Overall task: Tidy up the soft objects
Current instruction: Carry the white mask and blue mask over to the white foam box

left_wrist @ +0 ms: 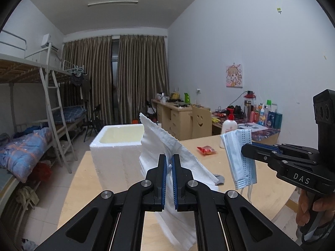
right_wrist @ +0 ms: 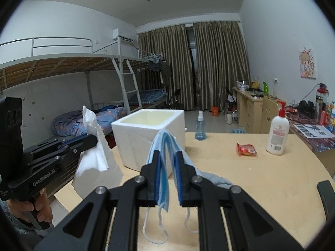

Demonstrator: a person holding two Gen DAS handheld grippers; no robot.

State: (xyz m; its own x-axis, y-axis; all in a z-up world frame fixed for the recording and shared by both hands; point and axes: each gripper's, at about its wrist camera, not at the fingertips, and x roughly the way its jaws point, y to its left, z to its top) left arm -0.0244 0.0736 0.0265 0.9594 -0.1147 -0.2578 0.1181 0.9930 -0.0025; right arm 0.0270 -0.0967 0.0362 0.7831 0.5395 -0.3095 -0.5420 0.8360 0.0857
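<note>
Left gripper (left_wrist: 169,161) clamped on white crinkled paper towel (left_wrist: 167,144), right gripper (right_wrist: 167,163) clamped on folded blue face masks (right_wrist: 163,146), both frame-centre: clear rim of open white foam box (right_wrist: 146,123) before releasing.

A red crinkled snack packet (right_wrist: 246,149) is lying flat on the light wooden worktop (right_wrist: 261,177). A white pump bottle with a red nozzle (right_wrist: 277,132) is standing upright near it, toward the worktop's right edge. A clear blue spray bottle (right_wrist: 200,127) is standing at the far edge. Metal bunk beds (right_wrist: 88,71) are lining the left wall; brown curtains (right_wrist: 217,62) are hanging closed.
</note>
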